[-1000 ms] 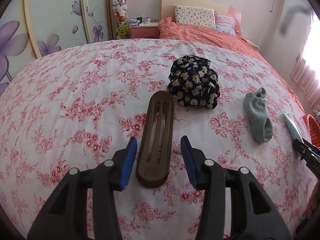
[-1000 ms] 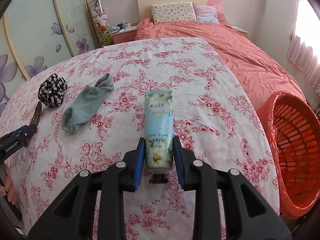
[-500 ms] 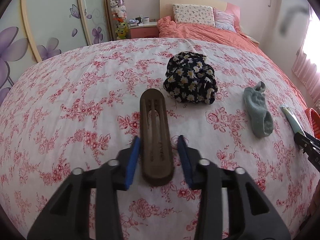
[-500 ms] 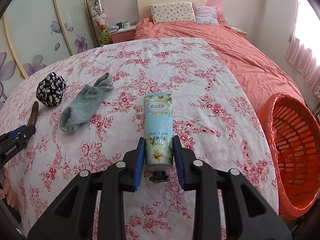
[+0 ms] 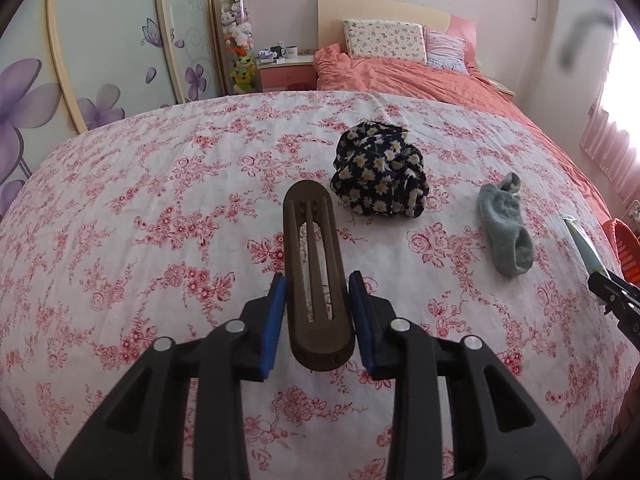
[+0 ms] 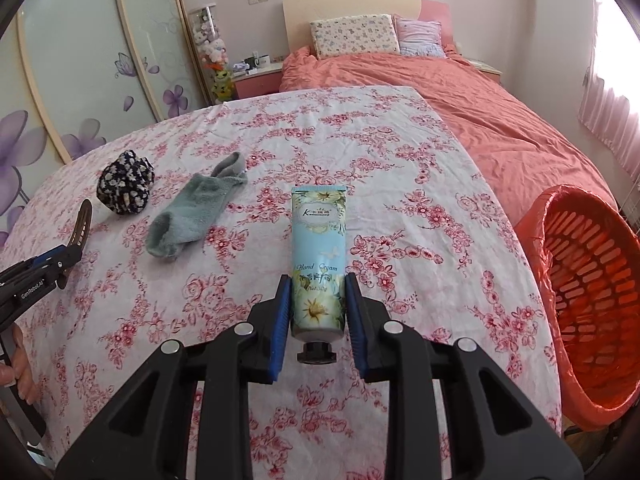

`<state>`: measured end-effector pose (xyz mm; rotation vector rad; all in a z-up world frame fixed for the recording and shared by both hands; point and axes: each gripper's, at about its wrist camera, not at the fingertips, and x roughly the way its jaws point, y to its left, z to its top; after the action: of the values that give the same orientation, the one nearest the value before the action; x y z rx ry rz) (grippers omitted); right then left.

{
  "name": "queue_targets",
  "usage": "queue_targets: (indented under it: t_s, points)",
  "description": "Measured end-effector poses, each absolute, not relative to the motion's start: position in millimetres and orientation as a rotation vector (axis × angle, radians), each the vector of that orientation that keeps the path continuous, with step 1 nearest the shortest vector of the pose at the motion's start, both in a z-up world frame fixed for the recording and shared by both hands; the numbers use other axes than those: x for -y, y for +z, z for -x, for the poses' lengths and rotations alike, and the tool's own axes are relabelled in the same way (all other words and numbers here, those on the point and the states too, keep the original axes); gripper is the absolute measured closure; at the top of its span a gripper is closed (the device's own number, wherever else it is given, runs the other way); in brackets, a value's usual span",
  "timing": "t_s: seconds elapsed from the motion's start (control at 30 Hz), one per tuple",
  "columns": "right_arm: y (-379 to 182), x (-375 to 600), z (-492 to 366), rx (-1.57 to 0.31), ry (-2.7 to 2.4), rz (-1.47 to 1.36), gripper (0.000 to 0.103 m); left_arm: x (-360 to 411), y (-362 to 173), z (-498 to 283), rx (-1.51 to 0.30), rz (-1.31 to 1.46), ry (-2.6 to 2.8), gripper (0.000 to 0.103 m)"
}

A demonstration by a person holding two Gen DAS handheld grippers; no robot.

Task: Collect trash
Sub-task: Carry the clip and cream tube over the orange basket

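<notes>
Brown and rigid, the slotted hair clip [image 5: 316, 276] looks like hard plastic or wood: light, stiff, unlikely to deform, but smooth enough that it could slide between pads. The left gripper [image 5: 317, 312] has its jaws closed in against the clip's long sides near the nearer end; they have just been closing, with the clip between them. Its far end stands clear of the bedspread, so it appears lifted. A hold on the flat flanks seems sound, since the curved top would likely squirt out.

The hand cream tube [image 6: 319, 260] is soft-walled and light, probably glossy and a little slippery; squeezing hard could dent it or push cream toward the black cap. The right gripper [image 6: 316, 308] clamps it on both sides low down, just above the cap, where the tube is firmest.

A grey sock [image 6: 192, 216] and a bundle of dark daisy-print cloth [image 5: 378, 174] lie on the bed, limp and easy to pinch anywhere. The bedspread [image 5: 140, 220], white with red flowers, is soft and yielding, so pressing down onto it gives little support. An orange basket [image 6: 592, 280] lined with a red bag stands beside the bed at the right, likely the place for the trash. Behind are a coral duvet, pillows and wardrobe doors with purple flowers.
</notes>
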<state>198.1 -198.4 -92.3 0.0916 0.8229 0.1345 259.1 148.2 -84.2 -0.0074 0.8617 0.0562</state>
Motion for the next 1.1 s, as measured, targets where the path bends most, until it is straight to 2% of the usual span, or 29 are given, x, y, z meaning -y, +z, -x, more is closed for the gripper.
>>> queue_targets:
  t_s: [0.5, 1.1]
  points:
    - [-47.4, 228.7, -173.2, -0.730, 0.119, -0.150, 0.076, -110.9, -40.7, -244.5, -0.821, 0.007, -0.052, 0.071]
    - [-21.8, 303.6, -129.1, -0.627, -0.002, -0.224, 0.076, 6.6, 5.5, -225.7, -0.748, -0.052, -0.283, 0.071]
